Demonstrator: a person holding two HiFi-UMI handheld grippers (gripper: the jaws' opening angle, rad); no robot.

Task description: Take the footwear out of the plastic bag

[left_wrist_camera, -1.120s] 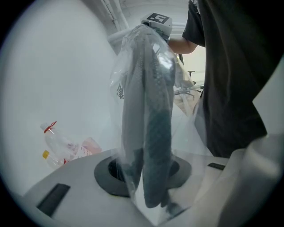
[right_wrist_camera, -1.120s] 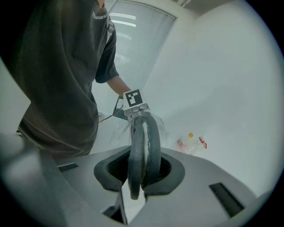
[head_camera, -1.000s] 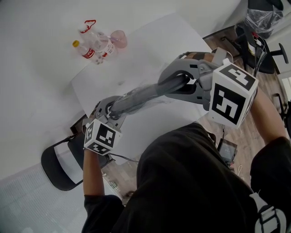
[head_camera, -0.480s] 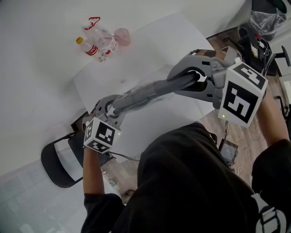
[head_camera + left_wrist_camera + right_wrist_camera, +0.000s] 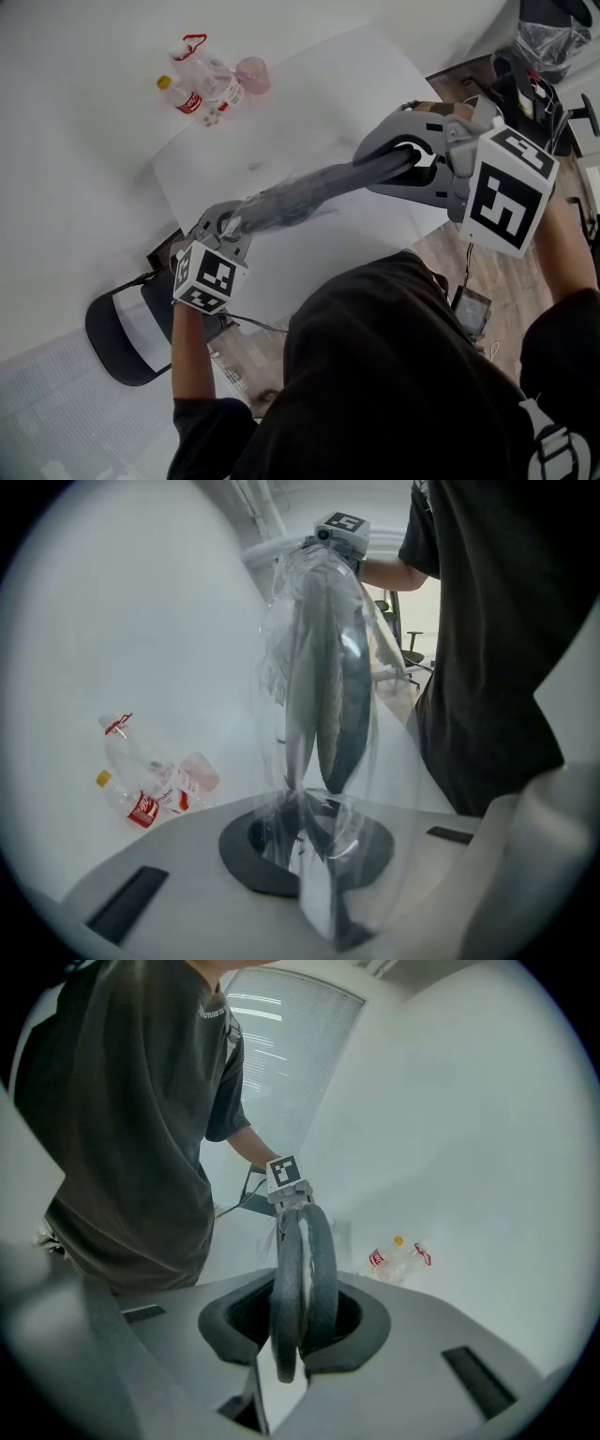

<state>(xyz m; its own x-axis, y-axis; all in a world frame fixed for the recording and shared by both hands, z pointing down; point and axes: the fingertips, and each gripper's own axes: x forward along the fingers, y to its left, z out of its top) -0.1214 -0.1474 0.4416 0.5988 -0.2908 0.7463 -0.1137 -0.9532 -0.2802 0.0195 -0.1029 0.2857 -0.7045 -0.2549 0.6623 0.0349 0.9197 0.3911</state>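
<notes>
A pair of grey slippers (image 5: 314, 190) hangs in the air inside a clear plastic bag (image 5: 272, 202), stretched between my two grippers above the white table (image 5: 309, 84). My right gripper (image 5: 405, 161) is shut on one end of the slippers (image 5: 302, 1269), which stand edge-on between its jaws (image 5: 295, 1330). My left gripper (image 5: 230, 223) has just been closing and is shut on the bag's loose end (image 5: 319, 855). From the left gripper (image 5: 305, 841), the slippers (image 5: 328, 686) rise away inside the bag (image 5: 370, 761).
Empty plastic bottles (image 5: 202, 89) lie at the table's far left corner. A black chair (image 5: 122, 337) stands left of the person below the table edge. A bin lined with plastic (image 5: 544, 37) and chair legs are at the upper right on the wooden floor.
In the head view the right gripper's marker cube sits slightly farther right. The slippers and bag stay stretched between the two grippers, and the left gripper has kept its place.
</notes>
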